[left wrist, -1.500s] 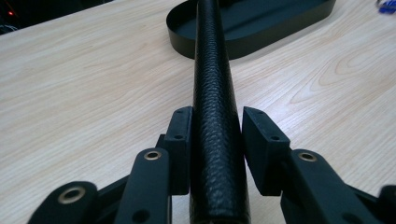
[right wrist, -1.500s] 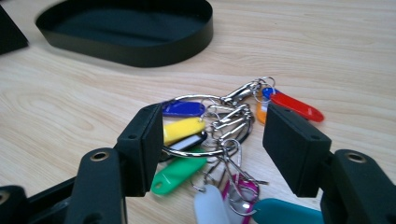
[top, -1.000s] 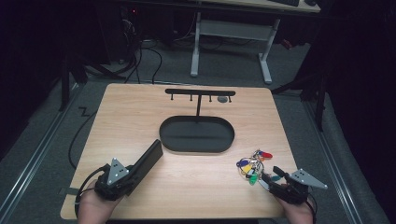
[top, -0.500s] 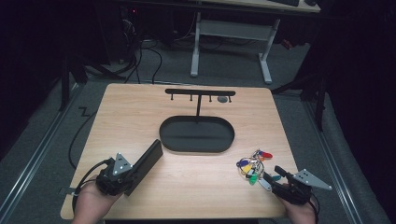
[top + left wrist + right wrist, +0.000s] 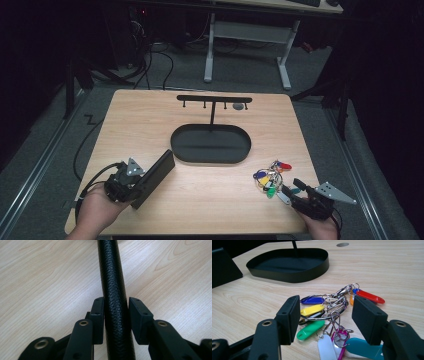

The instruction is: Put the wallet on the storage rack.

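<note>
My left gripper (image 5: 115,315) has just been closing its jaws, now pinching the black wallet (image 5: 113,285) between them; my right gripper (image 5: 329,320) stays spread around the key bunch (image 5: 329,312), ungrasped.

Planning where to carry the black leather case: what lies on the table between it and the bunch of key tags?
In the high view, only bare wood of the table lies between the black leather case and the key tags.

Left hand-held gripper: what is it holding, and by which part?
The left hand-held gripper clamps a black leather-look wallet by its near end; its far end rests on the table.
</note>
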{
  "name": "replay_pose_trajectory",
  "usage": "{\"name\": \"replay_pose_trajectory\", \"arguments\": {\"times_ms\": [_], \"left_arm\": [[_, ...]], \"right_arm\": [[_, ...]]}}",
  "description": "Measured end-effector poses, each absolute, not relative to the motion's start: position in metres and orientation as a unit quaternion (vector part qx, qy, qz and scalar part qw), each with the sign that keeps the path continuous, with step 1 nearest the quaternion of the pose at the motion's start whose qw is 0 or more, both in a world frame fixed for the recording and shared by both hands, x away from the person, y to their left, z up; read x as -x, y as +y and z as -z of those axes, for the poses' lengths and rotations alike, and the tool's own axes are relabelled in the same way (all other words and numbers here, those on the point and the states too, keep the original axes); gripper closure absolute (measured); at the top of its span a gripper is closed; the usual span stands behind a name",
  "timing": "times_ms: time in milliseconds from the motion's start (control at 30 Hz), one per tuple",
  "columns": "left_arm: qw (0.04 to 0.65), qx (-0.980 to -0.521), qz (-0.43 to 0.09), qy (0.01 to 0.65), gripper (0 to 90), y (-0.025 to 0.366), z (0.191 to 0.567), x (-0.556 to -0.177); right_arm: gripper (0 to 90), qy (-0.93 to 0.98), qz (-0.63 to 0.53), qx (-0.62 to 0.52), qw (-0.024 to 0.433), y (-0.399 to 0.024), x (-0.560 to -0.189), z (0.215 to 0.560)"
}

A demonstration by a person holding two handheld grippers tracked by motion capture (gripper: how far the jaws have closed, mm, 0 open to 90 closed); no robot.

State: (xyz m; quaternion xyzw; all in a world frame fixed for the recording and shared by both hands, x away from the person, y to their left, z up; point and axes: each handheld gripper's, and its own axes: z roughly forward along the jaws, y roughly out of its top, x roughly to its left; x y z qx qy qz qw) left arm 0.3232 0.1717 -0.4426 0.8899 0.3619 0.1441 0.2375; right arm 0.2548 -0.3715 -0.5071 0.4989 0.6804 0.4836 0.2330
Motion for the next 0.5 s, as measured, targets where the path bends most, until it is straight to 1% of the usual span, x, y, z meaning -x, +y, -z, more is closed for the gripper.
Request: {"name": "replay_pose_trajectory", "arguments": {"times_ms": [167,333,500], "left_arm": [[0.248,-0.886,-0.144,0.364,73.5,0.1730,0.4433,-0.3219],[0.245,-0.896,-0.150,0.338,74.9,0.1719,0.4426,-0.3198],[0.247,-0.897,-0.171,0.324,75.4,0.1735,0.4401,-0.3189]], "right_arm": [[40.1,0.678,-0.485,-0.503,0.230,-0.3724,-0.2547,0.5076],[40.2,0.677,-0.484,-0.503,0.232,-0.3728,-0.2546,0.5076],[40.2,0.680,-0.482,-0.501,0.233,-0.3719,-0.2547,0.5077]]}}
